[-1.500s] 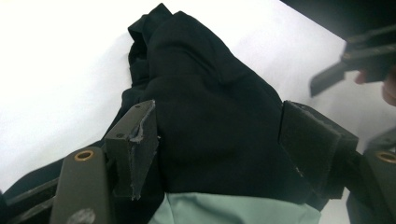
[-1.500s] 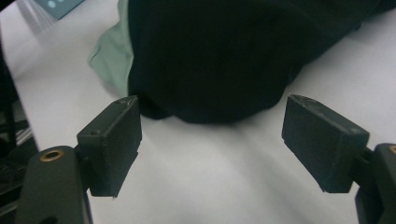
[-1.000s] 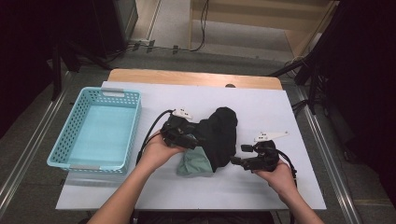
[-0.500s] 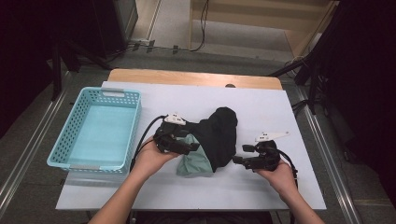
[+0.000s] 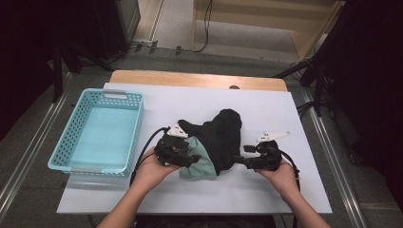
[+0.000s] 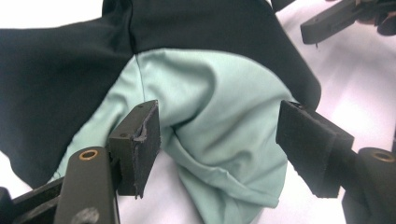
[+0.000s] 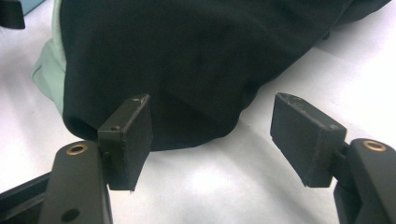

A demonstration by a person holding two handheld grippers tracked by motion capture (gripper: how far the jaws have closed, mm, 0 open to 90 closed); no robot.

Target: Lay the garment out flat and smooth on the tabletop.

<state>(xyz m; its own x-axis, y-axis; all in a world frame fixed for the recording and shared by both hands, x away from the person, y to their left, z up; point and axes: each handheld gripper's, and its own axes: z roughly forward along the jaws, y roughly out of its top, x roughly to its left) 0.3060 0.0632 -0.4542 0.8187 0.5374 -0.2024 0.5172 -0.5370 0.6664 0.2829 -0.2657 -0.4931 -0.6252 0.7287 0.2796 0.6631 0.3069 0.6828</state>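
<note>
On the white tabletop [image 5: 157,102], smooth and flat with a wooden strip along its far edge, the largest item is a pale blue plastic basket [image 5: 97,161], rectangular with perforated walls and nothing inside it. Just right of it, near the middle of the tabletop, lies a crumpled garment [image 5: 221,137] of soft black cloth with a mint-green panel [image 6: 210,130], gently creased and bulging at the near left end. The left tongs [image 5: 190,159] rest at this green end, their foam-padded jaws standing apart around a fold of the green cloth without pinching it. The right tongs [image 5: 239,160] point at the garment's black edge [image 7: 187,70]; their jaws have just been closing but stand apart, with bare tabletop between them.
</note>
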